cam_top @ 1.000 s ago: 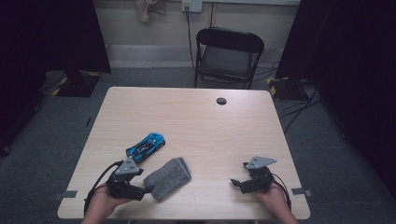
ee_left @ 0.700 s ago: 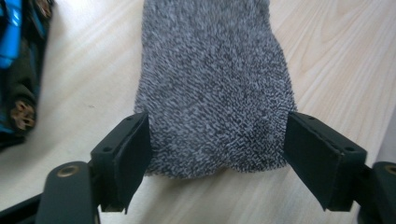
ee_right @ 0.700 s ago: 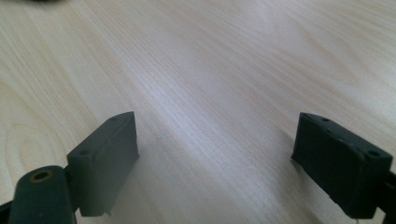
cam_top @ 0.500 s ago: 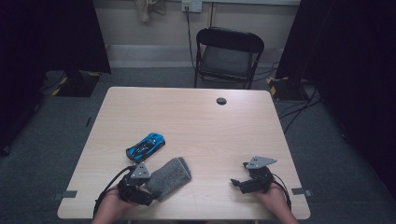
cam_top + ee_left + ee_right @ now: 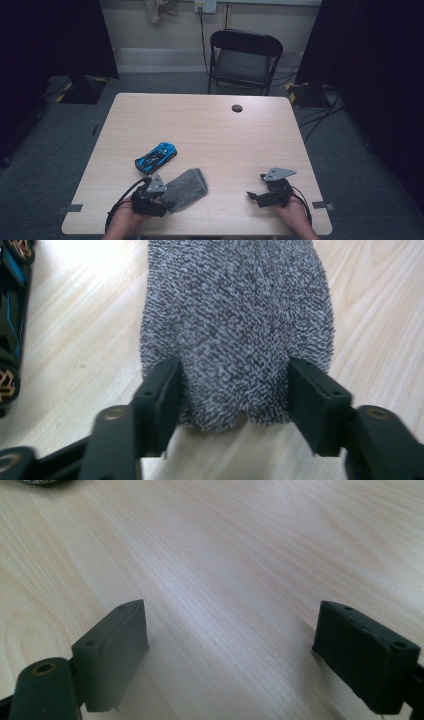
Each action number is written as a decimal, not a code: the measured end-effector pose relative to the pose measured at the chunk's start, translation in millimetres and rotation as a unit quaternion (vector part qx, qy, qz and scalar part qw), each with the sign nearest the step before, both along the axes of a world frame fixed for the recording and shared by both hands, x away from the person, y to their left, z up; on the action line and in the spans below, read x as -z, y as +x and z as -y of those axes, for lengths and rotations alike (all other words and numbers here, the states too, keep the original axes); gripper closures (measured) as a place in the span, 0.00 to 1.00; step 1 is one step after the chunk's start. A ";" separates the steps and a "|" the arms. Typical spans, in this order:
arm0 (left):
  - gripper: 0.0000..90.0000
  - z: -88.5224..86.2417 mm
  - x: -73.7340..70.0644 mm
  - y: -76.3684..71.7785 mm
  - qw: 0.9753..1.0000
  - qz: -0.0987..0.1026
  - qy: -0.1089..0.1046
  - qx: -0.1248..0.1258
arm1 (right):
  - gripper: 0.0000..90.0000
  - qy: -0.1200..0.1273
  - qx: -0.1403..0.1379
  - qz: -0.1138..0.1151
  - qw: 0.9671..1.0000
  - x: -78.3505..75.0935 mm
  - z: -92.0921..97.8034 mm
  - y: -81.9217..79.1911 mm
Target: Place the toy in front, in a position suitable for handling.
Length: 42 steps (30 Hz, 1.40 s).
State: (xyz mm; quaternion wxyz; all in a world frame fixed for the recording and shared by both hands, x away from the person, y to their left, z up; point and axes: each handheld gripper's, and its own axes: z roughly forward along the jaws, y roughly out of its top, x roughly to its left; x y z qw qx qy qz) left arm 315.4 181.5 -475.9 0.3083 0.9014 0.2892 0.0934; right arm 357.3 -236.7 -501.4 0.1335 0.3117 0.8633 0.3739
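Observation:
A grey knitted cloth (image 5: 186, 188) lies flat near the table's front edge, left of centre. My left gripper (image 5: 159, 197) is open at the cloth's near end. In the left gripper view the cloth (image 5: 235, 325) runs away from me, and its rounded near end sits between the two black fingers (image 5: 160, 390) of the left gripper (image 5: 232, 390). A blue toy car (image 5: 156, 156) rests just beyond, and its side shows at the left edge of the left gripper view as the car (image 5: 10, 315). My right gripper (image 5: 256, 187) is open over bare wood, as the right gripper (image 5: 232, 625) shows up close.
The light wooden table (image 5: 210, 130) has a small black round cap (image 5: 237, 108) near its far edge. A black folding chair (image 5: 243, 57) stands behind the table. Dark curtains and cables flank the floor on both sides.
My left gripper has slid to the right, up to the near end of the grey cloth, which now sits between its jaws. The right gripper, car and cloth have stayed put.

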 end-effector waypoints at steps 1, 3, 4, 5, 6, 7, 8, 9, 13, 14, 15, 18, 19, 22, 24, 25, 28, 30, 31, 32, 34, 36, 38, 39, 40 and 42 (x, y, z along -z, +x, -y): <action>0.53 0.8 -0.3 0.3 1.000 0.000 -0.001 0.003 | 0.15 0.000 0.000 0.000 1.000 0.0 0.0 -0.1; 0.60 3.2 -0.3 1.4 1.000 0.004 -0.004 0.002 | 0.15 0.000 0.000 0.000 1.000 0.0 0.0 -0.1; 0.63 4.3 -0.6 1.6 1.000 0.003 -0.004 0.003 | 0.15 0.000 0.000 0.000 1.000 0.0 0.1 -0.1; 0.65 4.8 -0.7 2.0 1.000 0.005 -0.002 0.008 | 0.15 0.000 0.000 0.000 1.000 0.0 0.0 -0.1; 0.66 5.9 -0.7 2.0 1.000 0.005 -0.003 0.007 | 0.15 0.000 0.000 0.000 1.000 0.0 0.0 -0.1; 0.68 6.4 -0.9 2.3 1.000 0.005 -0.002 0.008 | 0.15 0.000 0.000 0.000 1.000 0.0 0.0 -0.1; 0.69 6.9 -0.9 2.5 1.000 0.006 -0.003 0.007 | 0.15 0.000 0.000 0.000 1.000 0.0 0.0 -0.1; 0.71 7.1 -1.2 2.6 1.000 0.005 -0.003 0.007 | 0.15 0.000 0.001 0.000 1.000 0.0 0.0 -0.1; 0.74 6.3 -1.3 3.5 1.000 0.002 -0.009 0.001 | 0.15 0.000 0.001 0.000 1.000 0.0 0.0 -0.1; 0.74 6.5 -1.6 3.4 1.000 0.002 -0.008 0.001 | 0.15 0.000 0.001 0.000 1.000 0.0 0.0 -0.1; 0.74 6.7 -1.9 3.4 1.000 0.002 -0.007 0.001 | 0.15 0.000 0.001 0.000 1.000 0.0 0.0 -0.1; 0.74 6.4 -2.2 3.5 1.000 0.000 -0.008 -0.002 | 0.15 0.000 0.001 0.000 1.000 0.0 0.1 -0.2; 0.74 6.2 -2.4 3.6 1.000 -0.002 -0.009 -0.003 | 0.15 0.000 0.001 0.000 1.000 0.0 0.1 -0.2; 0.70 6.1 -3.1 3.8 1.000 -0.007 -0.012 -0.008 | 0.15 0.000 0.001 0.000 1.000 0.0 0.0 -0.3; 0.66 5.2 -4.2 4.0 1.000 -0.016 -0.022 -0.015 | 0.15 0.000 0.001 0.000 1.000 0.0 0.0 -0.3; 0.61 4.7 -5.0 4.2 0.999 -0.019 -0.025 -0.023 | 0.15 0.000 0.001 0.000 1.000 -0.1 0.0 -0.3; 0.40 1.8 -8.3 7.1 0.998 -0.033 -0.033 -0.043 | 0.15 0.000 0.002 -0.001 1.000 0.0 0.0 -0.4; 0.36 -1.3 -9.8 9.3 0.998 -0.033 -0.036 -0.051 | 0.15 0.000 0.002 0.000 1.000 0.0 0.1 -0.4; 0.34 -3.0 -10.0 10.5 0.997 -0.038 -0.036 -0.060 | 0.15 0.000 0.002 -0.001 1.000 0.0 0.1 -0.4; 0.32 -4.3 -10.0 11.3 0.997 -0.039 -0.038 -0.062 | 0.15 0.000 0.002 0.000 1.000 0.0 0.1 -0.4; 0.31 -5.6 -9.6 12.2 0.996 -0.045 -0.040 -0.066 | 0.15 0.000 0.002 -0.001 1.000 0.0 0.1 -0.4; 0.30 -5.2 -10.0 12.1 0.996 -0.043 -0.039 -0.065 | 0.15 0.000 0.002 -0.001 1.000 0.0 0.1 -0.4; 0.30 -4.9 -11.4 12.7 0.997 -0.040 -0.037 -0.063 | 0.15 0.000 0.002 0.000 1.000 0.0 0.1 -0.4; 0.29 -4.5 -11.8 13.1 0.996 -0.043 -0.041 -0.063 | 0.15 0.000 0.002 -0.001 1.000 0.0 0.1 -0.4; 0.29 -3.1 -12.0 12.9 0.996 -0.047 -0.046 -0.063 | 0.15 0.000 0.002 0.000 1.000 0.0 0.1 -0.4; 0.32 2.2 -10.8 12.8 0.997 -0.042 -0.037 -0.050 | 0.15 0.000 0.002 -0.001 1.000 0.0 0.1 -0.4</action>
